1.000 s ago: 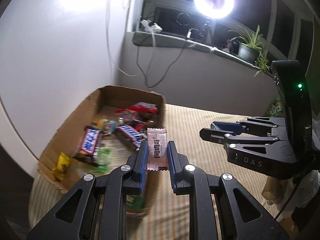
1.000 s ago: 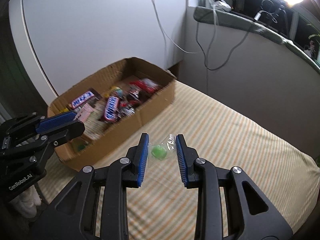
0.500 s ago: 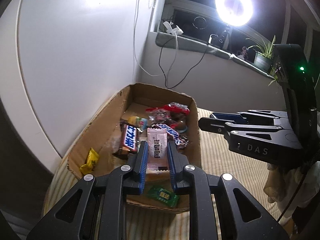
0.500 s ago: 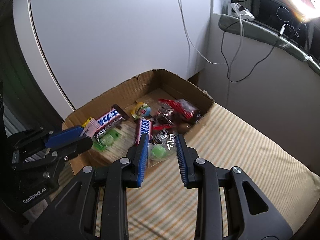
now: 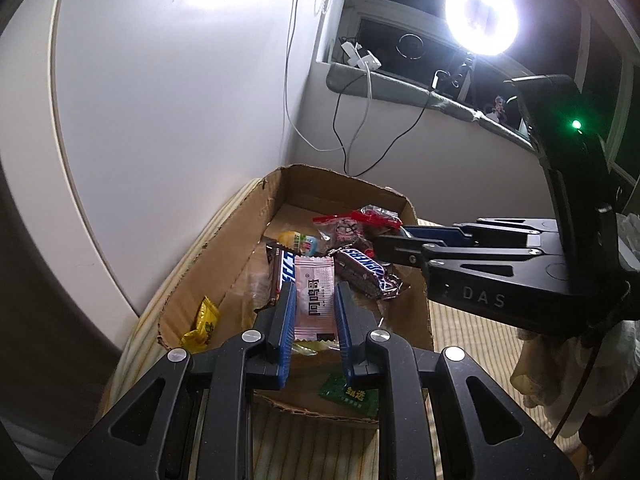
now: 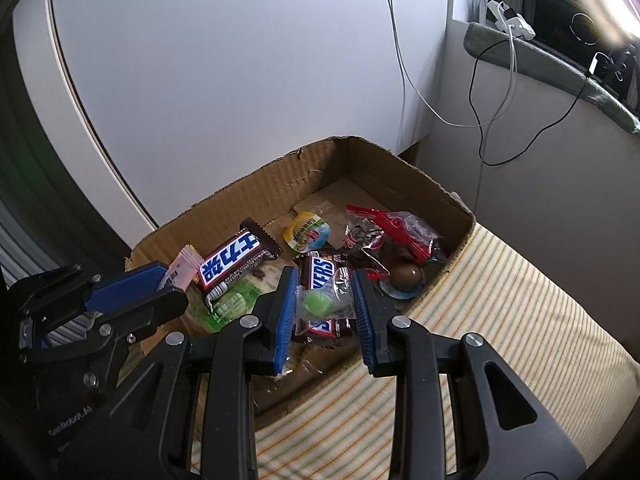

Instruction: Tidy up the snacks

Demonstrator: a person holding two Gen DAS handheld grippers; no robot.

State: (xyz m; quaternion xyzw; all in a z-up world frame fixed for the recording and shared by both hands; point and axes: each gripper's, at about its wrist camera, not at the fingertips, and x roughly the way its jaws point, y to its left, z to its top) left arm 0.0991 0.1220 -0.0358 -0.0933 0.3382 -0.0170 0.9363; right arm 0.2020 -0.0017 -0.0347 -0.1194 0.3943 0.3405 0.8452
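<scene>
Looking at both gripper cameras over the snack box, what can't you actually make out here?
- Left wrist view: the window area behind the ring light is washed out by glare.
- Left wrist view: the green packet is partly covered by the left gripper.
- Right wrist view: the lower Snickers bar is covered by the green candy and right gripper.

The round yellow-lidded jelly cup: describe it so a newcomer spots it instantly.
Look inside the brown cardboard box on the striped cloth. Toward its far end, between the Chinese-lettered brown chocolate bar and the red-printed clear bag, lies the round yellow-lidded jelly cup. It is the only round, flat-topped item there.
</scene>
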